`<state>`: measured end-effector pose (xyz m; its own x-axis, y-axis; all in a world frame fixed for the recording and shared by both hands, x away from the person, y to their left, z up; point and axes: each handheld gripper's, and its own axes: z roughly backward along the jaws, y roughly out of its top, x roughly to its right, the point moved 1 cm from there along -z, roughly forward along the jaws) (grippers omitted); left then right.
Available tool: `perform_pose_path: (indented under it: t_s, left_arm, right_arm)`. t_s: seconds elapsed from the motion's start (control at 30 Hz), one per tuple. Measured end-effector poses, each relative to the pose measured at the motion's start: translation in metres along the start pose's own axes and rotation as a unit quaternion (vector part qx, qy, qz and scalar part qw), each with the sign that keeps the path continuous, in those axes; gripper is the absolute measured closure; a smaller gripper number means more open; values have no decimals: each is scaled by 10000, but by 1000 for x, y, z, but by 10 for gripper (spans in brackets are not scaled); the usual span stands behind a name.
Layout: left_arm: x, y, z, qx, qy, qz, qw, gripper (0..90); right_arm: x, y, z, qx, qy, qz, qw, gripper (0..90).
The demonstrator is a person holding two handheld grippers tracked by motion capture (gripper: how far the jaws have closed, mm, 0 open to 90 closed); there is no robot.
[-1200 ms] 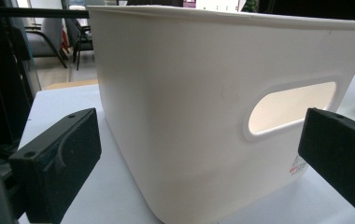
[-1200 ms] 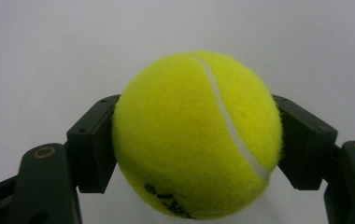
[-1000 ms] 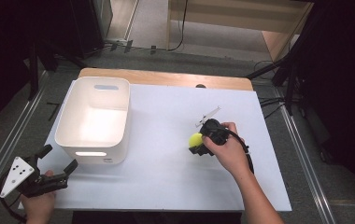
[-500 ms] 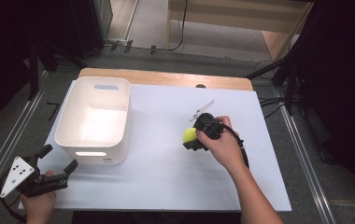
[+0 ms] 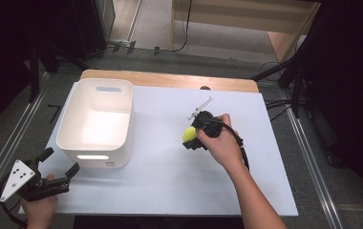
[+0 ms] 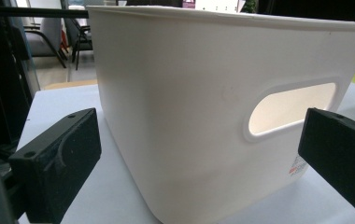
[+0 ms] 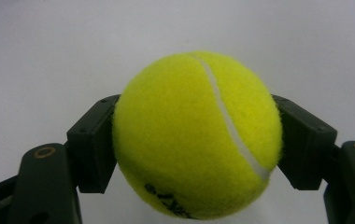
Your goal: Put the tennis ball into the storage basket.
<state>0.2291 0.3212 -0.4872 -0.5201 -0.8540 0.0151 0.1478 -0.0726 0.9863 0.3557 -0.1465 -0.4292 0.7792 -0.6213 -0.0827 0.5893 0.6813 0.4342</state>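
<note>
The white rectangular plastic bin [image 5: 96, 123] sat empty at nine o'clock on the table. The left gripper [image 5: 58, 171] waited at seven o'clock, jaws apart. The right gripper [image 5: 189, 138] was clamped on the fuzzy yellow-green tennis ball [image 7: 196, 133] at centre; carry and drop looked left to do.

In the high view we see a bright pool of overhead light on the white table sheet [image 5: 170, 176], while the floor and dark frames around it sink into near black. The inside floor of the white rectangular plastic bin [image 5: 96, 125] is blown out to a glowing patch, and its near handle slot shines the same way. Shadows under the bin are soft and short. The left gripper view is sharp on the bin wall (light glows through its handle slot), with the near black pads soft. In the right gripper view the fuzzy yellow-green tennis ball [image 7: 196, 135] is evenly lit and crisp, with the white background behind it featureless.
</note>
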Motion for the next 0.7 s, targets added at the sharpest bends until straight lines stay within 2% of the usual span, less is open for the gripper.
perform_pose_path:
  t_s: [0.3, 0.5, 0.63, 0.7]
  left_arm:
    - [0, 0, 0, 2, -2, -4, 10000, 0]
    - [0, 0, 0, 11, 6, 19, 10000, 0]
    - [0, 0, -1, -3, -3, -8, 10000, 0]
    - [0, 0, 0, 2, -2, 4, 10000, 0]
  right_arm:
    - [-6, 15, 3, 109, 180, 59, 9998, 237]
    - [-15, 27, 4, 188, 284, 197, 9992, 237]
    - [-21, 36, 5, 181, 327, 377, 9986, 237]
    - [-23, 38, 5, 236, 361, 350, 9985, 237]
